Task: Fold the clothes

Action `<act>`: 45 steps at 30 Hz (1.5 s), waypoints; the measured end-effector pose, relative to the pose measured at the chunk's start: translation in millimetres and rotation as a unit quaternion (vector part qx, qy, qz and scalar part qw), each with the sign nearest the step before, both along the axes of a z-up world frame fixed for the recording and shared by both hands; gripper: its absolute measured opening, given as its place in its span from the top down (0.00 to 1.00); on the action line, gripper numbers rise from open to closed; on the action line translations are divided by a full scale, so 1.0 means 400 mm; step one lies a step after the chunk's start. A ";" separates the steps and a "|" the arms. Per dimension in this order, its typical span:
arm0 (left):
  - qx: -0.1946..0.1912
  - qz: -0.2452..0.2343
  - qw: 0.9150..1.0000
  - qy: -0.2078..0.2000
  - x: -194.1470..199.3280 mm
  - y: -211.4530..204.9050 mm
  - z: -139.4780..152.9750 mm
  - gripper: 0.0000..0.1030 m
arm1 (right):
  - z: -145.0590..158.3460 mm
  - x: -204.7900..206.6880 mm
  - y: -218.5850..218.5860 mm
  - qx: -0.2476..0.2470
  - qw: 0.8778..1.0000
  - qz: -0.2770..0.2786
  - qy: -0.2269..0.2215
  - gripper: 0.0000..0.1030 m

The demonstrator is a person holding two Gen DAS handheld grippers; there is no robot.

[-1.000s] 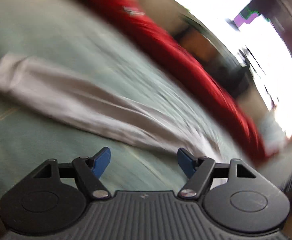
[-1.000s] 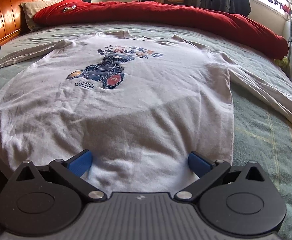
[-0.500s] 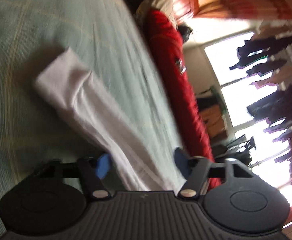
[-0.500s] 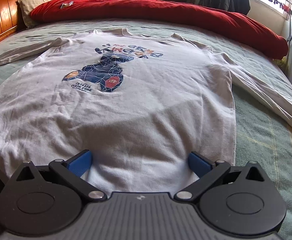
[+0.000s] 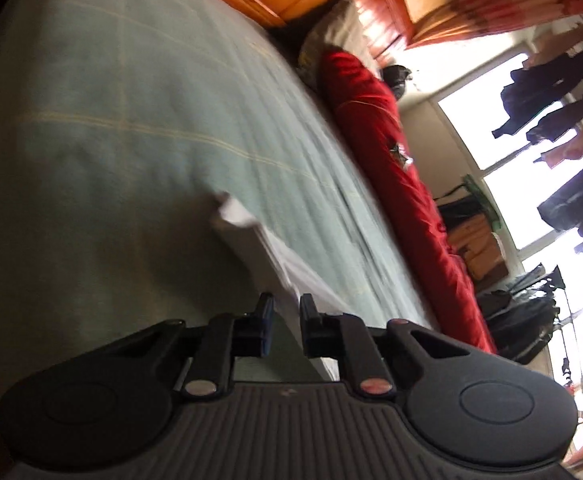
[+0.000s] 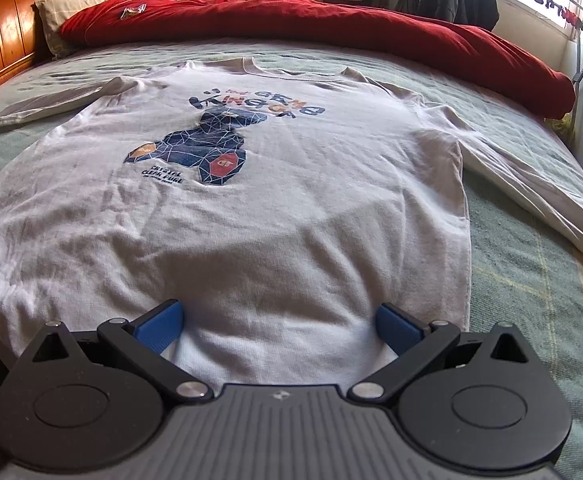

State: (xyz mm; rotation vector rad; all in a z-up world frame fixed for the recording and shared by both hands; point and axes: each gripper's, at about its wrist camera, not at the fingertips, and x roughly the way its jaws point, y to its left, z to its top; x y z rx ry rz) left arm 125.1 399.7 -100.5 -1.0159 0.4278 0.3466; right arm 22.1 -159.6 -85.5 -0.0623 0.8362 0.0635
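A white long-sleeved graphic T-shirt (image 6: 251,200) is spread flat, print upward, across the green woven bedspread (image 6: 523,280). The left gripper (image 5: 286,312), jaws just closing, is nearly shut around the left sleeve (image 5: 267,248), whose long axis runs away from it. The right gripper (image 6: 279,328) is held wide apart over the hem.

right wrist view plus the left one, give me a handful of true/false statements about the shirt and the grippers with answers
1. The white shirt lies print side up on the green bedspread. True.
2. The right gripper is shut on the hem. False: its fingers stand wide apart over the cloth.
3. The left gripper has just been closing, its fingers nearly together around the sleeve. True.
4. The red duvet covers the shirt. False: it lies beyond the collar.
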 end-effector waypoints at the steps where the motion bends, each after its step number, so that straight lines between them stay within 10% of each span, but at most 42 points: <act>1: 0.010 0.006 1.000 0.009 -0.012 0.004 0.008 0.89 | 0.003 0.002 0.000 -0.001 1.000 0.002 0.003 0.00; 5: 0.115 -0.022 0.992 0.056 -0.016 -0.039 0.082 0.68 | 0.034 0.012 -0.002 -0.010 0.999 0.021 0.029 0.00; 7: 0.182 -0.056 0.979 0.078 -0.002 -0.086 0.126 0.45 | 0.059 0.007 -0.002 -0.029 0.999 0.031 0.017 0.00; 10: 0.256 -0.134 0.954 0.083 0.045 -0.193 0.183 0.43 | 0.098 0.009 -0.013 -0.031 0.999 0.030 -0.007 0.00; 20: 0.281 -0.380 0.881 0.003 0.266 -0.595 0.223 0.32 | 0.124 0.021 -0.063 0.032 0.999 0.017 -0.028 0.00; 27: 0.287 -0.440 0.851 0.005 0.366 -0.777 0.174 0.32 | 0.146 0.107 -0.142 0.066 0.996 0.025 -0.051 0.00; 33: 0.293 -0.513 0.807 -0.012 0.466 -0.905 0.161 0.29 | 0.144 0.268 -0.289 0.109 0.992 0.007 -0.063 0.00; 40: 0.267 -0.564 0.781 0.029 0.549 -1.033 0.125 0.29 | 0.069 0.382 -0.401 0.233 0.970 -0.074 -0.010 0.00; 45: 0.309 -0.604 0.732 0.069 0.555 -1.158 0.191 0.29 | 0.133 0.353 -0.472 0.260 0.958 -0.123 0.014 0.00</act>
